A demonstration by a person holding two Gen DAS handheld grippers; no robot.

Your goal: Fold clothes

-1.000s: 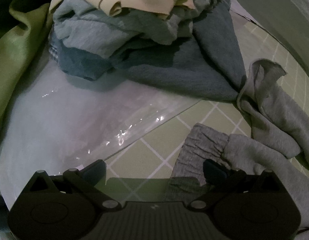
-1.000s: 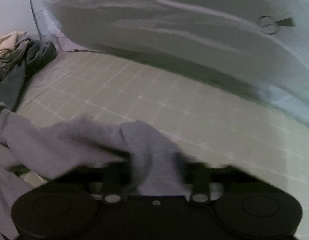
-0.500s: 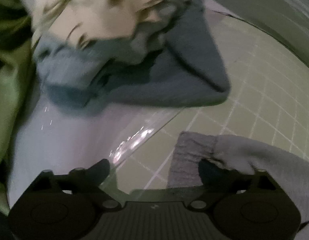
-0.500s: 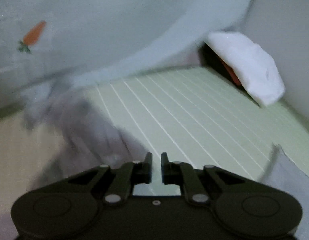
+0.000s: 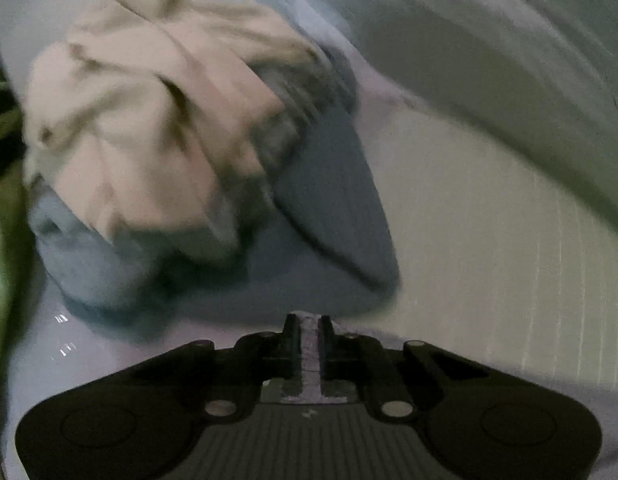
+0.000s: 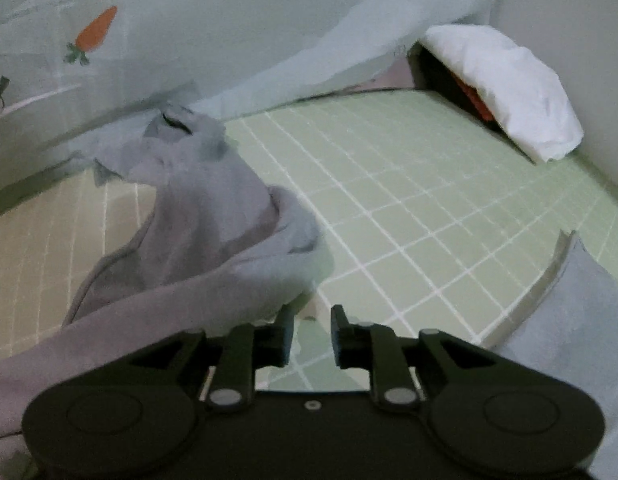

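The left claw (image 5: 309, 336) was closing on a strip of the grey garment (image 6: 213, 216), while the right claw (image 6: 312, 320), its jaws opening and empty, had that garment sprawled just to its left on the bed (image 6: 409, 200).

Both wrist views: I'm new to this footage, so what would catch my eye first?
The cream-topped clothes pile fills the left wrist view's upper left. The closing left gripper pinches a strip of grey cloth. In the right view, the grey garment lies crumpled on the green checked sheet, left of the opening, empty right gripper.
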